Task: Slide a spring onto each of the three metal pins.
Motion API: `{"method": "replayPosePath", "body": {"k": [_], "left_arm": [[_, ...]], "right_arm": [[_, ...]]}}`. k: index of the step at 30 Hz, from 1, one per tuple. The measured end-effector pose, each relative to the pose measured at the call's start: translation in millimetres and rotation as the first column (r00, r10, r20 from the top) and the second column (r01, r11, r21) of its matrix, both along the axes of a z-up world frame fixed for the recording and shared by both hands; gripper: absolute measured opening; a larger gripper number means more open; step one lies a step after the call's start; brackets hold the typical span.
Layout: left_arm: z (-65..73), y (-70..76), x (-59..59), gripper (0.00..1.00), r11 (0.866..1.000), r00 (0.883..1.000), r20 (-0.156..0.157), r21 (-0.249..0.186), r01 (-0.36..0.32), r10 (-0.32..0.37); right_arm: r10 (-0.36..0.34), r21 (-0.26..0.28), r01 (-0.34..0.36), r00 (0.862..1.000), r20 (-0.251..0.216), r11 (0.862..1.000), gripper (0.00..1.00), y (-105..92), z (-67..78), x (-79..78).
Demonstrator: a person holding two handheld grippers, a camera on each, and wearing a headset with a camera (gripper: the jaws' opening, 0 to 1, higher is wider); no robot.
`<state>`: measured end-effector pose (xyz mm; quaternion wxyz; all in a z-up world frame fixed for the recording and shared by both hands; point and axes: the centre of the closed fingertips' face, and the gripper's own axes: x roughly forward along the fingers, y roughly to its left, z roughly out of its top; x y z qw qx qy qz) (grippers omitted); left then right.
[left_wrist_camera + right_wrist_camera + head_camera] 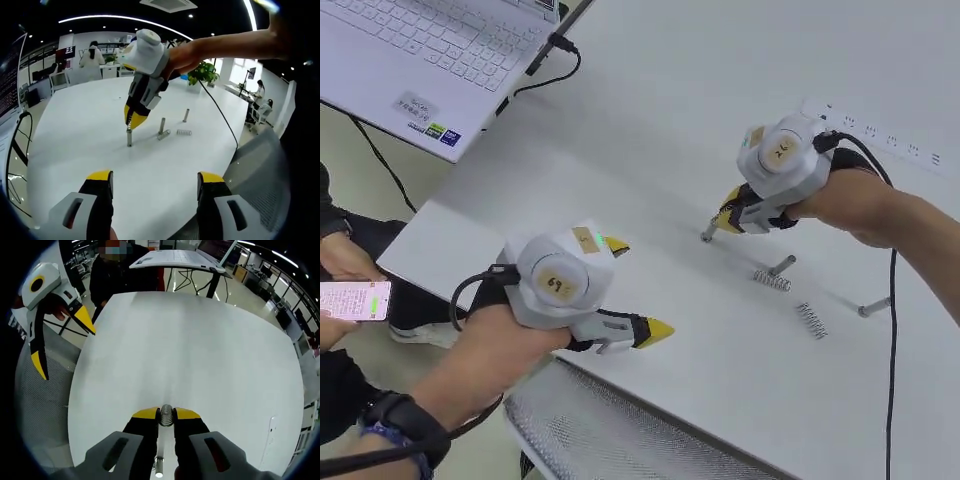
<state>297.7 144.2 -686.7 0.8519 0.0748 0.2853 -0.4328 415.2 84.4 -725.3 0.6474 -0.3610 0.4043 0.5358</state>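
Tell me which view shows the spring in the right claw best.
The right gripper view: the spring sits close up, coils clear, pinched between the right claw tips above a pin. The left gripper view shows it small and side-on over that pin. The head view is too far to make it out.

open office, ceiling lights [125, 19]

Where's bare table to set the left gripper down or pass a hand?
Bare: the wide table stretch between laptop and right gripper, and just ahead of the left gripper. Crowded: around the pins and loose springs.
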Motion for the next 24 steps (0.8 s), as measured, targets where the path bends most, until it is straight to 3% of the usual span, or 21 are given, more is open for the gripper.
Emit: {"method": "replayPosePath", "body": {"k": [13, 24], "left_arm": [[8.5, -4.4, 4.1, 0.65, 1.000, 1.000, 0.015, -0.009, 0.006, -0.006], [10.4, -2.3, 4.1, 0.65, 1.000, 1.000, 0.017, -0.010, -0.001, 0.002]], "right_arm": [[0.014, -0.012, -0.015, 1.000, -0.021, 1.000, 0.09, 4.1, -8.2, 0.3], [0.044, -0.040, -0.045, 0.998, -0.036, 0.998, 0.09, 8.0, -24.3, -1.2]]}}
